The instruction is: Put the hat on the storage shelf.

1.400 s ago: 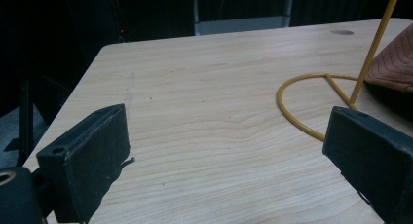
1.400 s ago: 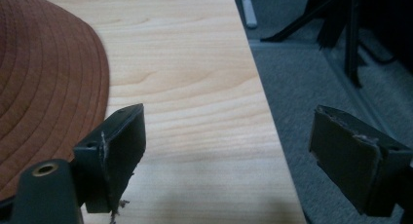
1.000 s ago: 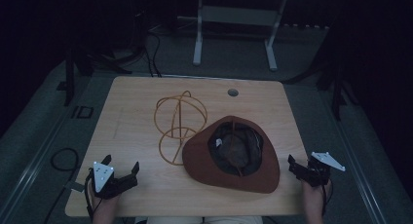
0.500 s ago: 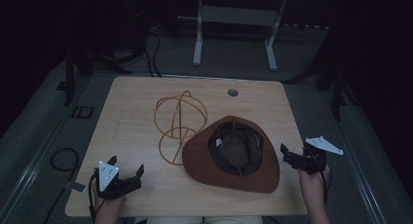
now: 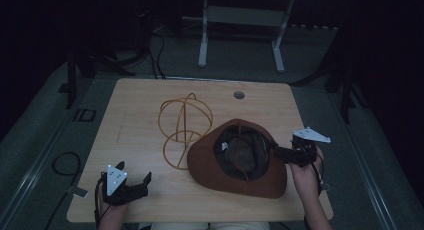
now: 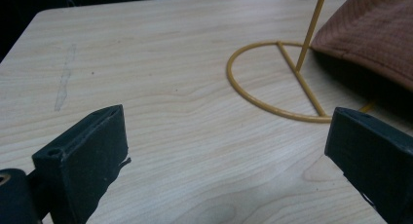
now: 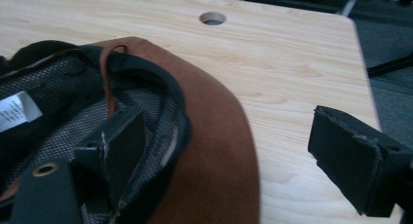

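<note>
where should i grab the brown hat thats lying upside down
Take the brown felt hat by its wide flat brim on the right side. It lies crown-down with the opening facing up, so the brim is thin and exposed there. The open right tool already straddles it, one jaw inside the crown, one outside.

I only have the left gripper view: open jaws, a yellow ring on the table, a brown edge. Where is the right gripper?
Observer: The right gripper straddles the right brim of the hat, jaws open, one over the lining, one outside.
Operator: Which way up is the hat?
Observer: Crown down, opening up; a white label shows inside.
Operator: And the ring?
Observer: It is the base of a wire stand with a round cage top, upright left of the hat.
</note>
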Demonstrator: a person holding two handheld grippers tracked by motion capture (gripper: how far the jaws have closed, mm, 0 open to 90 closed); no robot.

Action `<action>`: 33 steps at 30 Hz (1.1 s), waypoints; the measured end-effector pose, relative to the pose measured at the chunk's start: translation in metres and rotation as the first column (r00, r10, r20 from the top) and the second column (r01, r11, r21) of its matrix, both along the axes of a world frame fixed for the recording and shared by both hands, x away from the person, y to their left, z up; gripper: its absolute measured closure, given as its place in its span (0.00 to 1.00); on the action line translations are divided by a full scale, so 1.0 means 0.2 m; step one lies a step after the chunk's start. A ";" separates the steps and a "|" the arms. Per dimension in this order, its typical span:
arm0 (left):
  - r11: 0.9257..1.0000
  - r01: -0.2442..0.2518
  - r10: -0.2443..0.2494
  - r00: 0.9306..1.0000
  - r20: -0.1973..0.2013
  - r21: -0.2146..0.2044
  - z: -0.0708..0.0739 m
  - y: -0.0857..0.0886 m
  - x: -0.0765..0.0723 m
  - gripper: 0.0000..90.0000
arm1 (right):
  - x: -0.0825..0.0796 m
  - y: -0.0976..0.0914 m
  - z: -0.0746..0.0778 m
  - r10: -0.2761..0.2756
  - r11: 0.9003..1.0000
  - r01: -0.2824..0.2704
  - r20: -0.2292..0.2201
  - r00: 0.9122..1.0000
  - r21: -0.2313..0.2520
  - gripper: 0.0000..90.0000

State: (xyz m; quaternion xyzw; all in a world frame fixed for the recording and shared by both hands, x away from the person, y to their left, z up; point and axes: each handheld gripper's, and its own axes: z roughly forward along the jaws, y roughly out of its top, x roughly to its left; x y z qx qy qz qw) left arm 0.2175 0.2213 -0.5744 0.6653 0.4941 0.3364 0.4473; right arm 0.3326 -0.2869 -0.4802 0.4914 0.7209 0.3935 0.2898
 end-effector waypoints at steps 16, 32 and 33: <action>0.996 0.086 -0.085 0.996 -0.030 0.025 0.00 -0.03 -0.01 0.03 | 0.25 0.24 -0.15 0.091 0.993 -0.104 -0.209 0.974 -0.051 0.15; 0.996 0.088 -0.087 0.995 -0.051 0.023 0.00 -0.03 0.00 0.03 | 0.29 0.31 -0.29 0.021 0.960 -0.093 -0.264 0.964 -0.265 0.51; 0.995 0.093 -0.092 0.994 -0.053 0.022 0.00 -0.04 0.00 0.03 | 0.29 0.31 -0.29 0.017 0.956 -0.094 -0.266 0.964 -0.279 0.55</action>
